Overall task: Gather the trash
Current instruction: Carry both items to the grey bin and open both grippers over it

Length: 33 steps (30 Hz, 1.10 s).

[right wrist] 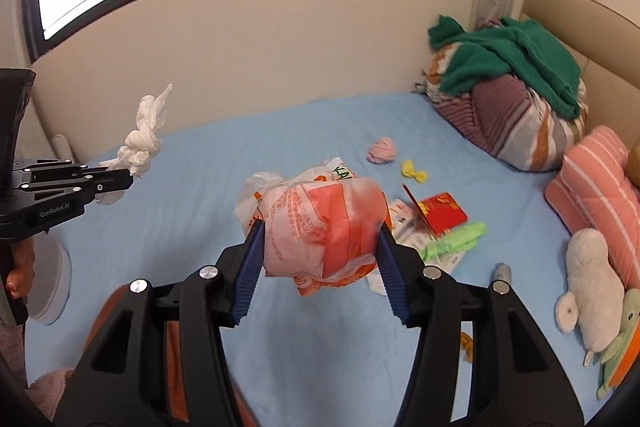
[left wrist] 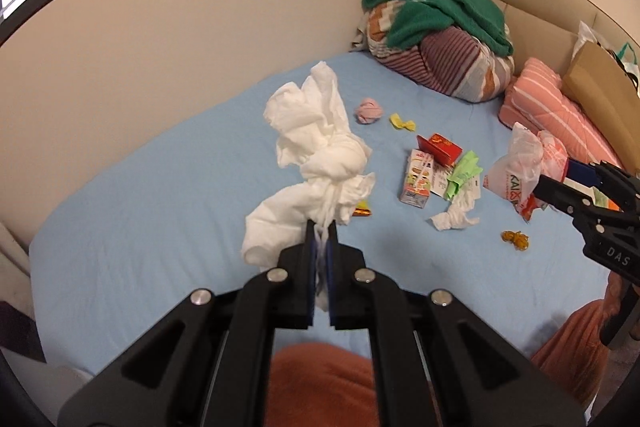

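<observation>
My left gripper (left wrist: 321, 233) is shut on a white knotted plastic bag (left wrist: 316, 147) and holds it above the blue bed sheet (left wrist: 160, 211); it also shows in the right wrist view (right wrist: 144, 139). My right gripper (right wrist: 320, 243) is shut on an orange-and-white plastic bag (right wrist: 320, 227), lifted off the bed; that bag also shows in the left wrist view (left wrist: 520, 167). On the bed lie a drink carton (left wrist: 418, 179), a red packet (left wrist: 440, 147), green paper (left wrist: 464, 173), a white tissue (left wrist: 454, 217), a pink wad (left wrist: 369, 111), a yellow wrapper (left wrist: 402, 123) and rubber bands (left wrist: 516, 239).
A bundle of striped bedding with a green towel (left wrist: 444, 15) lies at the headboard corner. A pink striped pillow (left wrist: 548, 107) and a brown paper bag (left wrist: 600, 95) are on the right. Soft toys (right wrist: 592, 287) sit at the right edge. The padded wall (left wrist: 160, 47) bounds the far side.
</observation>
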Each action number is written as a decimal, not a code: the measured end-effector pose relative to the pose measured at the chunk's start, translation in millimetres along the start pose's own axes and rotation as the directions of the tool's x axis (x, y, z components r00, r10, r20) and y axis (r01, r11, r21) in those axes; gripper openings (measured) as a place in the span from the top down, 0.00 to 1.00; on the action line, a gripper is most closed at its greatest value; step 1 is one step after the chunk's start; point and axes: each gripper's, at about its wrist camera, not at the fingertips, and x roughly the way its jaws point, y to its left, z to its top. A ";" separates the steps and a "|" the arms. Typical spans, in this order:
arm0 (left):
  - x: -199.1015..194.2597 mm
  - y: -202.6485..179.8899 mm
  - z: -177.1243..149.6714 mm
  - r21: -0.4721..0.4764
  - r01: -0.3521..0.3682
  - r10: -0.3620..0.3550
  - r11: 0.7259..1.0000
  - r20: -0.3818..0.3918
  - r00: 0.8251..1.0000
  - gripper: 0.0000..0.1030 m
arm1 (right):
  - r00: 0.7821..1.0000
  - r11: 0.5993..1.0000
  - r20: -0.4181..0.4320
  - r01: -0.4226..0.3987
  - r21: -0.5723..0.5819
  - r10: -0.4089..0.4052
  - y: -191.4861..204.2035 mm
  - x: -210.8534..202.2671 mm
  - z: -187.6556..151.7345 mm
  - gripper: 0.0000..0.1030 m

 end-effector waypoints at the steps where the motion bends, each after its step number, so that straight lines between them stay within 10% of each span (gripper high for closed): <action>1: -14.8 10.0 -3.3 -0.019 -0.024 0.024 1.000 0.011 1.000 0.95 | 0.999 0.999 0.014 -0.030 -0.021 0.030 12.7 -6.0 7.0 0.50; 11: -160.2 122.0 -52.6 -0.246 -0.288 0.312 0.925 0.061 0.948 0.95 | 0.937 0.911 0.065 -0.315 -0.266 0.343 153.5 -39.3 67.0 0.49; 23: -290.4 239.4 -148.7 -0.517 -0.574 0.619 0.635 -0.105 0.778 0.95 | 0.722 0.585 -0.100 -0.627 -0.514 0.685 359.4 -62.3 101.0 0.49; 26: -301.0 257.3 -167.8 -0.561 -0.583 0.632 0.588 -0.131 0.764 0.95 | 0.660 0.491 -0.176 -0.687 -0.536 0.731 407.8 -64.8 97.3 0.49; 33: -295.3 295.3 -198.0 -0.601 -0.583 0.609 0.547 -0.191 0.770 0.95 | 0.587 0.370 -0.303 -0.753 -0.544 0.750 498.1 -39.8 86.8 0.49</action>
